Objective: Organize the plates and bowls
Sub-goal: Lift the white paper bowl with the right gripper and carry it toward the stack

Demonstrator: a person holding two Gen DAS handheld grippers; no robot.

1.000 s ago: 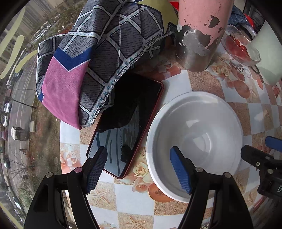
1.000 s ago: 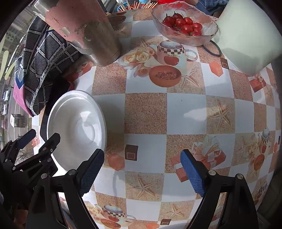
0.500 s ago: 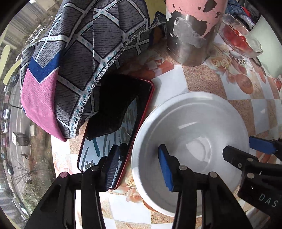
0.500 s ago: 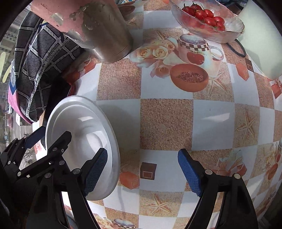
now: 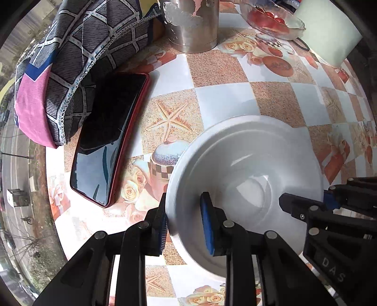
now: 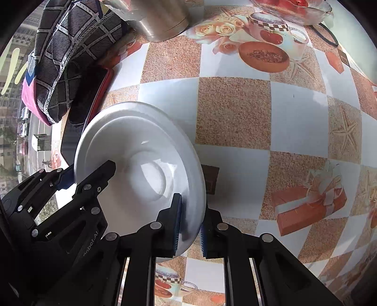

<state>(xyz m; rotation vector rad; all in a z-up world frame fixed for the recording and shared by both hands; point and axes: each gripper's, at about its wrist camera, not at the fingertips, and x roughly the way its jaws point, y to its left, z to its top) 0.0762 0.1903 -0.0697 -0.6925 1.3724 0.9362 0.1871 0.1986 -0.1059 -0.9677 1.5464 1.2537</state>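
Observation:
A white bowl (image 5: 245, 179) is held just above the patterned tablecloth, tilted; it also shows in the right wrist view (image 6: 141, 164). My left gripper (image 5: 183, 223) is shut on the bowl's left rim, one pad outside and one inside. My right gripper (image 6: 189, 226) is shut on the bowl's right rim in the same way. The left gripper also shows in the right wrist view (image 6: 70, 179) and the right gripper shows in the left wrist view (image 5: 329, 202).
A red-cased phone (image 5: 110, 138) lies left of the bowl, partly under a folded grey, blue and pink cloth (image 5: 70, 58). A metal canister (image 5: 193, 26), a glass dish of cherry tomatoes (image 5: 271, 18) and a white container (image 5: 329, 30) stand at the back.
Both grippers have closed on opposite rims of the bowl. The bowl has shifted right, away from the phone, and tilted up off the cloth.

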